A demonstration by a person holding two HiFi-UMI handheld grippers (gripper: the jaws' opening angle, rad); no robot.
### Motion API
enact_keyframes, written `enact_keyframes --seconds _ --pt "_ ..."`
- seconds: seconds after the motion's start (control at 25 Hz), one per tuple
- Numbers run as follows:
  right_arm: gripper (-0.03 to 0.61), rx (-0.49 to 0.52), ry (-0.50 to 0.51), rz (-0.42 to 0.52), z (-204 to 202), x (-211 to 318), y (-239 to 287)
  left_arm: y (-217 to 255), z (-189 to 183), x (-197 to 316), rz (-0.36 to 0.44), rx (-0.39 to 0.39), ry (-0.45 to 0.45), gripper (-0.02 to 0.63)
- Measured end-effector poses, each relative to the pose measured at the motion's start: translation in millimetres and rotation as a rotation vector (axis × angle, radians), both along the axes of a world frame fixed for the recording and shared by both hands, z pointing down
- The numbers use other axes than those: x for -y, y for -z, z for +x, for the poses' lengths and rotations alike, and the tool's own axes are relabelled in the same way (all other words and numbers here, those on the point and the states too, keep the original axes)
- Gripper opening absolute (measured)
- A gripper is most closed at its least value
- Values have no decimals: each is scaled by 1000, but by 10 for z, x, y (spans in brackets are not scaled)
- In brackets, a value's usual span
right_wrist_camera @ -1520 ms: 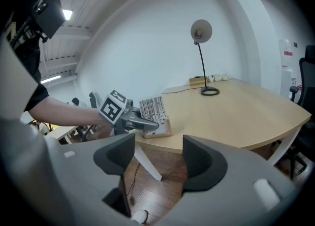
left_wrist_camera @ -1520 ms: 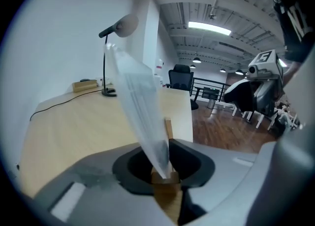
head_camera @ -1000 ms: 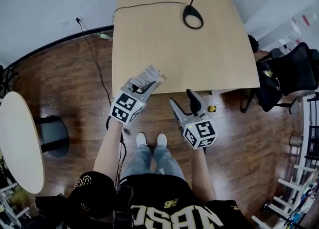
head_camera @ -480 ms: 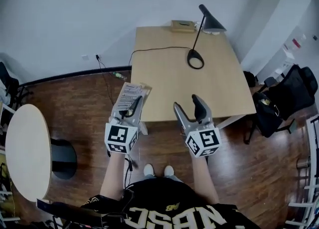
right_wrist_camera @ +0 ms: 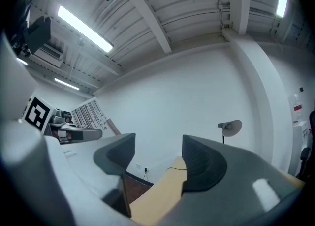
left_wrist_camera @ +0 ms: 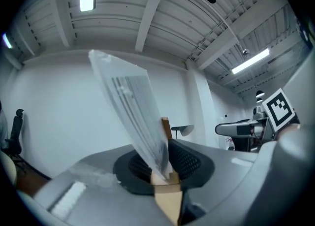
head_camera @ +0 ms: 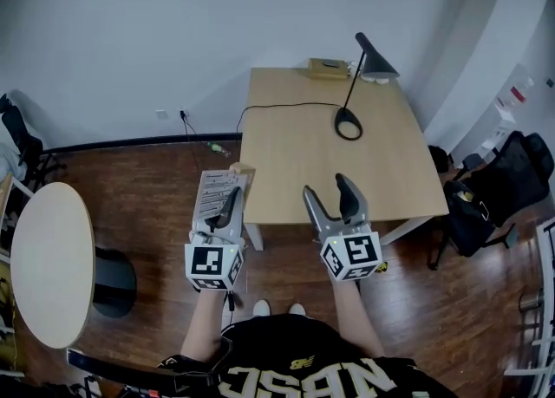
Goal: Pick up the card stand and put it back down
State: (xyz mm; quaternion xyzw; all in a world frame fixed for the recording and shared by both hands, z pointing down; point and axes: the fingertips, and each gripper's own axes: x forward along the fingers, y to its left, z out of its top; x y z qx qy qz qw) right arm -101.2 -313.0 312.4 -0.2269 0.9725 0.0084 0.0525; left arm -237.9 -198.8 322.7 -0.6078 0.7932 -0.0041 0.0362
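Note:
The card stand [head_camera: 218, 194] is a clear sheet over a printed card on a small wooden base. My left gripper [head_camera: 229, 204] is shut on it and holds it in the air, just left of the table's front left corner. In the left gripper view the clear sheet [left_wrist_camera: 129, 114] leans up and left from the wooden base [left_wrist_camera: 167, 195], which is pinched in the left gripper [left_wrist_camera: 165, 163]. My right gripper [head_camera: 326, 188] hovers at the table's front edge, open with nothing between its fingers. In the right gripper view, only wall and tabletop show through the right gripper [right_wrist_camera: 155, 153].
The wooden table [head_camera: 321, 158] carries a black desk lamp [head_camera: 351, 119], its cable and a small box [head_camera: 328, 67] by the wall. A round white table [head_camera: 48, 262] stands at the left. A black chair [head_camera: 512, 171] is at the right.
Both grippers have risen away from the table. The left one carries the card stand, which now stands more upright and further left of the table corner.

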Motion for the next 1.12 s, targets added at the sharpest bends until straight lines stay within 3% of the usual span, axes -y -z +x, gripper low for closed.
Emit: enact_keyframes --seconds 0.6,1.12 --pt "304 -14 76 0 -223 -105 -6 -8 -135 -221 -18 16 57 84" --pt "304 -39 107 -48 -256 -126 -207 -466 -494 -555 -157 27 92 86"
